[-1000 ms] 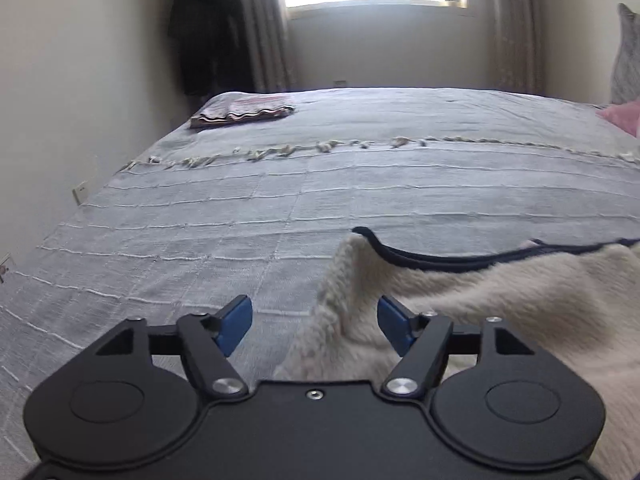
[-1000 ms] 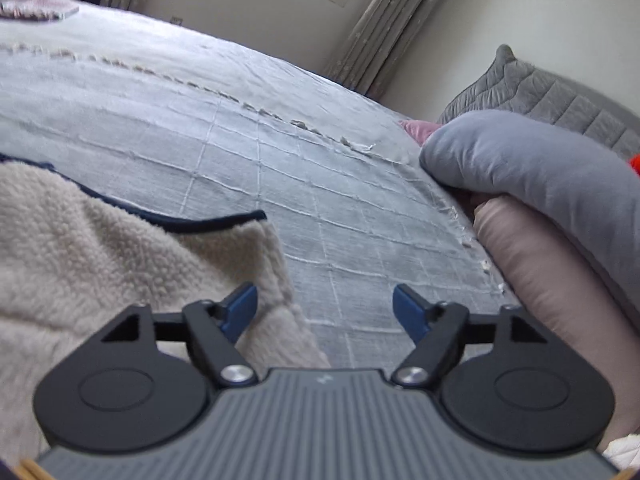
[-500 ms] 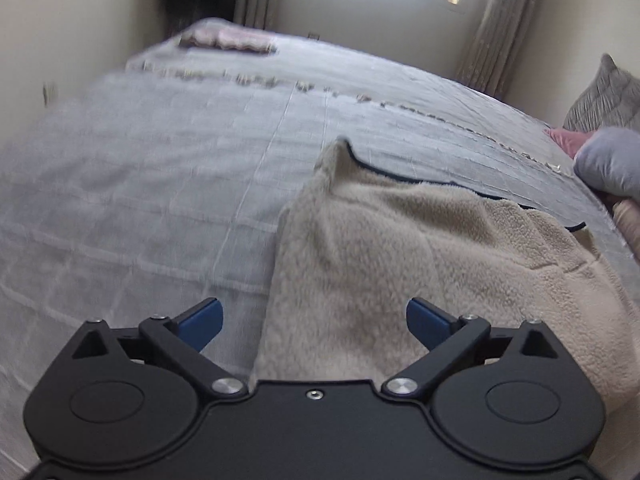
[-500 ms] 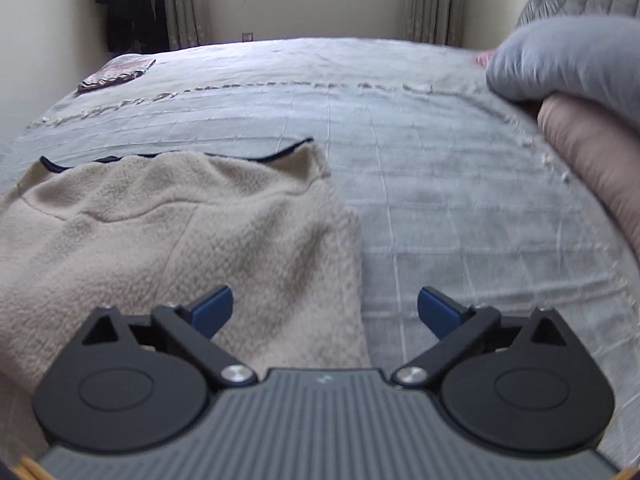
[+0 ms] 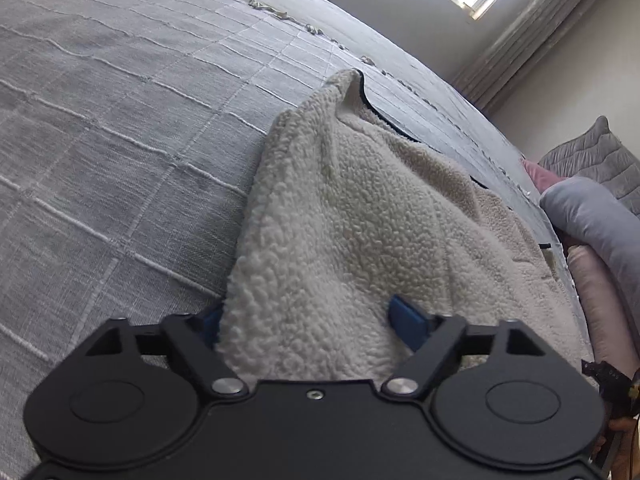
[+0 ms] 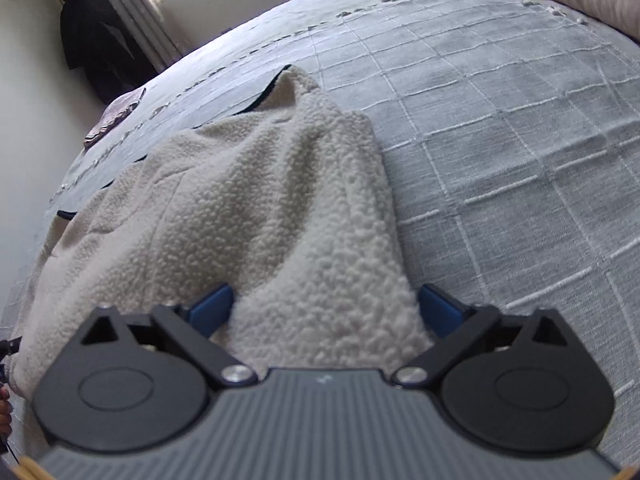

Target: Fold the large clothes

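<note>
The left gripper (image 5: 308,320) is being held wide open, nothing clamped, with the near left corner of the cream fleece garment (image 5: 360,220) bulging between its blue fingers; the garment is lying on the grey bedspread (image 5: 100,140), stretching ahead and rightward. The right gripper (image 6: 326,308) is likewise being held open astride the garment's (image 6: 248,200) near right corner, fabric spreading leftward; each corner is being straddled equally closely.
</note>
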Tool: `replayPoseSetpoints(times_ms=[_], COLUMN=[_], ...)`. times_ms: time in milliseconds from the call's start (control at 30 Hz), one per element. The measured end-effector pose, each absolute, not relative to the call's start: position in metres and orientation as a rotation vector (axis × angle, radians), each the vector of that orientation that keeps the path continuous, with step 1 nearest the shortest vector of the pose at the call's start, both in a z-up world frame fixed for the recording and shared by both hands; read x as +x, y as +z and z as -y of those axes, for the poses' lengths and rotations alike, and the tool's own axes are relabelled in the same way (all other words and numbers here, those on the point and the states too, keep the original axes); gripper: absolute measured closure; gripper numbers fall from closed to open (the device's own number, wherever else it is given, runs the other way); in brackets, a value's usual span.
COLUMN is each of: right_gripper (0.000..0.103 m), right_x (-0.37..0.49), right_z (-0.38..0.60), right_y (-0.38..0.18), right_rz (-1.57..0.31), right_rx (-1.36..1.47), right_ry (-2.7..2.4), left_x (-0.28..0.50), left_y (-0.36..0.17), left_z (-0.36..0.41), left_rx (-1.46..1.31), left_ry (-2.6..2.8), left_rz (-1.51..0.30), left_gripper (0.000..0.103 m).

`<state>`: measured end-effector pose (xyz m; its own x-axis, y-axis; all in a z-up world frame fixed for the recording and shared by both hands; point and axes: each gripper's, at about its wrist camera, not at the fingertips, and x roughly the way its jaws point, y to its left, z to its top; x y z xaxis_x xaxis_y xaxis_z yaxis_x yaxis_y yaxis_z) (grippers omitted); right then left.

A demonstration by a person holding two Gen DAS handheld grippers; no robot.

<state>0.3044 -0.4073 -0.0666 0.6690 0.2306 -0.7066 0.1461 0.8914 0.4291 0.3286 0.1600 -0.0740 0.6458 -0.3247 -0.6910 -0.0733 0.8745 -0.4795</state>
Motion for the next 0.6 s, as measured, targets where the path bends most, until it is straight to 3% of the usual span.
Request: replayPoseSetpoints(times_ms=[33, 67, 167, 400, 600], right_gripper=[0.038, 0.056, 0.069, 0.071, 0.07], right_x=[0.301, 0.297, 0.286, 0.237, 0.165], right_z=[0.406, 0.406, 0.394, 0.383, 0.387], right_y=[-0.063, -0.058, -0.035, 0.015, 0.018], right_rz=[-0.842, -0.829, -0.792, -0.77, -0.815], right_rx=[0.489, 0.493, 0.45, 0.379, 0.395], right_ry=[0.034, 0.016, -0.036, -0.011, 0.052], left_x=[0.324, 0.32, 0.308, 0.262, 0.19], left_y=[-0.071, -0.069, -0.051, 0.013, 0.013], left_z=[-0.163, -0.164, -0.169, -0.165, -0.195], left_rx=[-0.512, -0.523, -0.557, -0.465, -0.531], left_ry=[-0.142, -0.116, -0.068, -0.089, -0.154], left_rz=[-0.859, -0.856, -0.825, -0.796, -0.85], left_gripper=[0.049, 0.06, 0.072, 0.073, 0.073])
